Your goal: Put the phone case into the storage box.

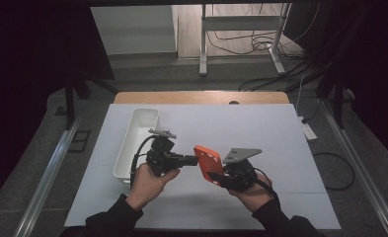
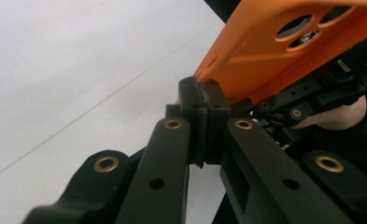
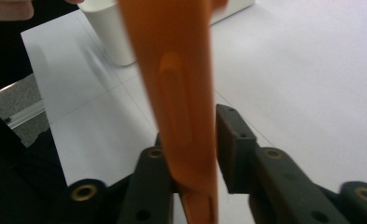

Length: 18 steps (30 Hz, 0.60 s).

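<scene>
An orange phone case (image 1: 209,160) hangs in the air above the white table sheet (image 1: 260,133), between both hands. My left gripper (image 1: 194,160) comes in level from the left, and its jaws are shut on the case's near edge. In the left gripper view the pads (image 2: 214,100) meet on a corner of the case (image 2: 284,51), whose camera holes show. My right gripper (image 1: 220,177) is under the case's lower right end. In the right gripper view the case (image 3: 172,70) stands edge-on and blurred between the jaws of this gripper (image 3: 195,135); the right pad (image 3: 232,140) stands slightly off it.
A long white bin (image 1: 137,138) stands on the left part of the sheet, just beyond my left hand; one end of the bin (image 3: 109,37) is in the right gripper view. The wooden table edge (image 1: 201,97) runs along the far side. Cables lie on the floor beyond.
</scene>
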Each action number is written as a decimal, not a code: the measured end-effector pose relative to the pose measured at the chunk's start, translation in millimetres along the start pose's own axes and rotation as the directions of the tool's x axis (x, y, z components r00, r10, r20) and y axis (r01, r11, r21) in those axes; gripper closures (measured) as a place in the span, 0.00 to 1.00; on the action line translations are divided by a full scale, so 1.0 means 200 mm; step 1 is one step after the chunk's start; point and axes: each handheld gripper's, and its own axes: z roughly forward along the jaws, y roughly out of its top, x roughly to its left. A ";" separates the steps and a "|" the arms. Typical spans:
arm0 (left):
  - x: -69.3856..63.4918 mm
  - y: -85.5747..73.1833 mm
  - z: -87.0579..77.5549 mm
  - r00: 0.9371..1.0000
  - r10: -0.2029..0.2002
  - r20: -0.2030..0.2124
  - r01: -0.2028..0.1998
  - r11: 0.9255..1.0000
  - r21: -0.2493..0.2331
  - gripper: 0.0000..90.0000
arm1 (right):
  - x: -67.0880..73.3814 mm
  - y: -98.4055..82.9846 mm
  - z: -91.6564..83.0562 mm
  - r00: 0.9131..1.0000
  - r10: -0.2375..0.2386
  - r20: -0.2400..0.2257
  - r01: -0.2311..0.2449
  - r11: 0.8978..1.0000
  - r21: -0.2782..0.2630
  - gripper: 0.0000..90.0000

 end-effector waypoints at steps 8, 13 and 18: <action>-0.01 0.00 0.02 1.000 -0.013 -0.026 0.013 1.000 0.005 0.99 | 0.01 0.00 0.02 0.999 -0.012 0.034 0.013 1.000 -0.011 0.53; 0.00 -0.01 0.02 0.999 -0.015 -0.048 0.016 1.000 0.014 0.99 | 0.02 0.01 0.02 0.999 -0.016 0.037 0.018 0.999 -0.039 0.39; 0.01 0.00 0.02 0.998 -0.018 -0.065 0.019 1.000 0.018 0.99 | 0.02 0.01 0.02 0.999 -0.016 0.042 0.018 0.999 -0.046 0.30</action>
